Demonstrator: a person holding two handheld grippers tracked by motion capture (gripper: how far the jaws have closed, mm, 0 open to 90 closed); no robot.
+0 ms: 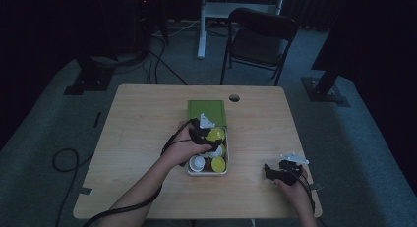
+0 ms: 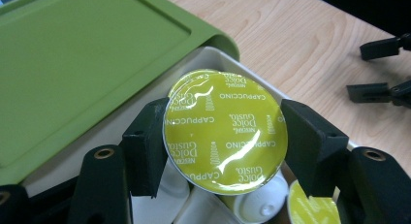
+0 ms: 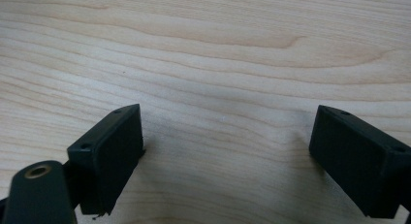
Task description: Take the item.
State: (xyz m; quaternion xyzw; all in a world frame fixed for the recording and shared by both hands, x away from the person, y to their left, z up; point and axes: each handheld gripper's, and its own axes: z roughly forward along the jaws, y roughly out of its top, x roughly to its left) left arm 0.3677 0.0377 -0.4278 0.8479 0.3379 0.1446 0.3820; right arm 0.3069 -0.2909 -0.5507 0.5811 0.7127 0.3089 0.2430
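Black jaws of our left claw (image 2: pixel 225 151) rise from the bottom of the left gripper view and press on the two opposite edges of a round coffee capsule with a glossy yellow-green foil lid printed "Cappuccino" (image 2: pixel 226 132), so we hold it, lid facing the camera, just above the shallow white plastic box (image 2: pixel 242 61) it came from. In the high view the same capsule (image 1: pixel 215 134) sits at the middle of the frame, over the upper end of that box (image 1: pixel 206 173). We judge the capsule light and fairly stiff at its rim, but the foil is thin and easy to dent or puncture, and the shiny edge could slip, so the rim, where we grip now, is the right place and a gentle squeeze should do. Below it, at the bottom of the left gripper view, lie more capsules: white plastic ones (image 2: pixel 257 204) and another yellow-lidded one (image 2: pixel 312 209), packed close, which could be knocked on the way out. At upper left lies the flat green plastic box lid (image 2: pixel 87 64), touching the box's far end. Our right claw (image 3: pixel 225 161) stands wide with nothing between its jaws, hovering close over the pale wooden table (image 3: pixel 203 49); in the high view it (image 1: pixel 270 172) rests at lower right, well apart from the box. A dark folding chair (image 1: pixel 260 40) stands beyond the table.
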